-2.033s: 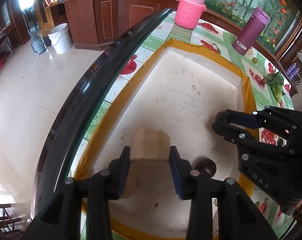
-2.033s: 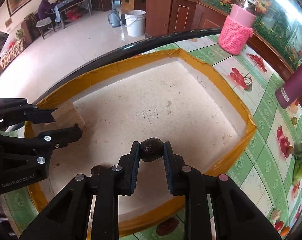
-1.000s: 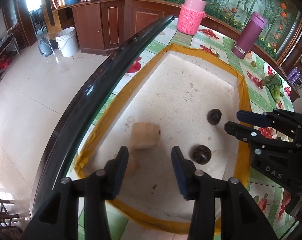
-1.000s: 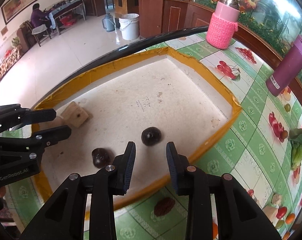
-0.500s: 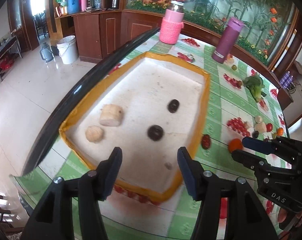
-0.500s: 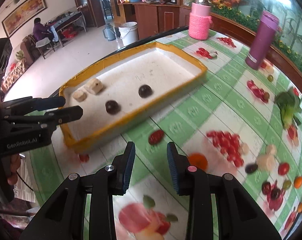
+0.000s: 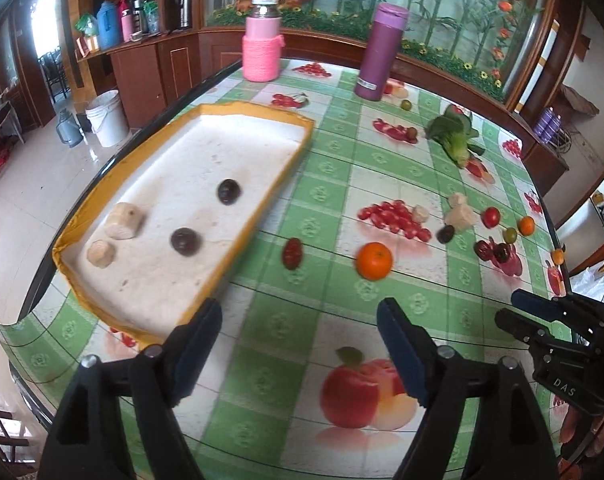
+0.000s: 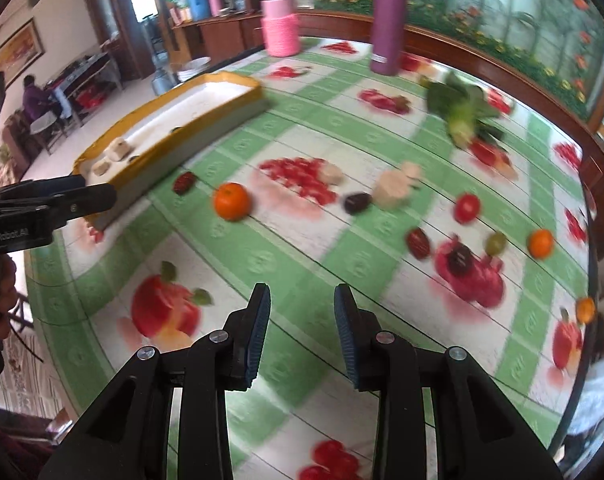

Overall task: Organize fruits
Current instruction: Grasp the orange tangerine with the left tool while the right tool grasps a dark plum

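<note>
**Status: Fruit Sorting, Partly Complete**

Nearest the cameras, both claws hang above the printed surface and carry nothing. The left claw is spread wide. The right claw is parted by a narrower gap, also without load.

Beyond the left claw, at near left, sits the yellow-rimmed tray. It holds two dark round fruits and two pale blocks. Judged from this, sorting has begun but is far from done.

Loose items remain on the surface right of the tray:
- a red date just beside the tray wall;
- an orange further right;
- a dark fruit touching a pale block;
- a red tomato, a green fruit and a small orange at far right.

Many red shapes are cloth print, not fruit.

At the far edge stand a pink knitted jar, a purple flask and a leafy vegetable.

Legible markings: "GenRobot.AI" on the left tool body, "DAS" on the right tool body. The flask label is unreadable.
</note>
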Demonstrator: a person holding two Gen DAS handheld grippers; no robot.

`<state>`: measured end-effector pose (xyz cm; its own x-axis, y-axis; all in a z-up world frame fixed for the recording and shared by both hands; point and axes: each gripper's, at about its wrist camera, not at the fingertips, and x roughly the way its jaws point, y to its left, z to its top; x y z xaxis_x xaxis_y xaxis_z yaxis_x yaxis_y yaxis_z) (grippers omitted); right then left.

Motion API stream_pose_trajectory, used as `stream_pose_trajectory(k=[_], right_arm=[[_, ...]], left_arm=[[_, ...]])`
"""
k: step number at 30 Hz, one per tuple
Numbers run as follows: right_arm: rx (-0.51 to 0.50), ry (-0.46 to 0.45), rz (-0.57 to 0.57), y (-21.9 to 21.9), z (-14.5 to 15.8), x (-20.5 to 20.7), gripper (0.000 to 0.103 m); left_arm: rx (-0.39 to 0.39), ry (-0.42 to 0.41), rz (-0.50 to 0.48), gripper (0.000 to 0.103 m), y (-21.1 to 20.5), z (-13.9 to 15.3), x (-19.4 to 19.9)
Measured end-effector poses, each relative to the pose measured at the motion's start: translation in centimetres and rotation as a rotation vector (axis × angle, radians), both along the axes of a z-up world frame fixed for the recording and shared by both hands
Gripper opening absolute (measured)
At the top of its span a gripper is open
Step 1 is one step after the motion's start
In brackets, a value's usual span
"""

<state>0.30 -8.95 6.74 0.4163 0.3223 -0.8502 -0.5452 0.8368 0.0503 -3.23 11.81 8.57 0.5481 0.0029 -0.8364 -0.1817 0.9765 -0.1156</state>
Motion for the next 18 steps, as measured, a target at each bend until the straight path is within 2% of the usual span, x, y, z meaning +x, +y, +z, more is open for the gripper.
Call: stream_pose_trajectory(k=[6,11,12,13,15,18], right_arm=[[0.026,0.02,-0.121,-6.0,-0.6,0.2,0.033],[0.062,0.038,-0.193,-9.1,-0.9,1.4,0.035],[0.067,0.041,-0.207,-9.6,-1.1,1.9,0.041],[0.066,0.042,-0.216,-9.9,-1.2,2.3,0.056],[0.06,0.025,-0.242,-10.4,-1.5,3.1,0.071],[0.066,0.026,-0.232,-10.5,-2.0,5.0,0.07]], left_arm=[[0.022,0.009,-0.041,0.09,-3.6,0.1,0.7],[0.04,0.023,-0.071,0.091,-5.6,0.0,1.3],[0.045,0.025,-0.074,0.091,-5.8,0.0,1.4],[0.049,0.027,-0.08,0.091,-6.0,0.0,1.4],[0.059,0.035,-0.088,0.091,-6.2,-0.2,1.4],[0.08,0.058,-0.091,0.091,-6.1,-0.7,1.7]])
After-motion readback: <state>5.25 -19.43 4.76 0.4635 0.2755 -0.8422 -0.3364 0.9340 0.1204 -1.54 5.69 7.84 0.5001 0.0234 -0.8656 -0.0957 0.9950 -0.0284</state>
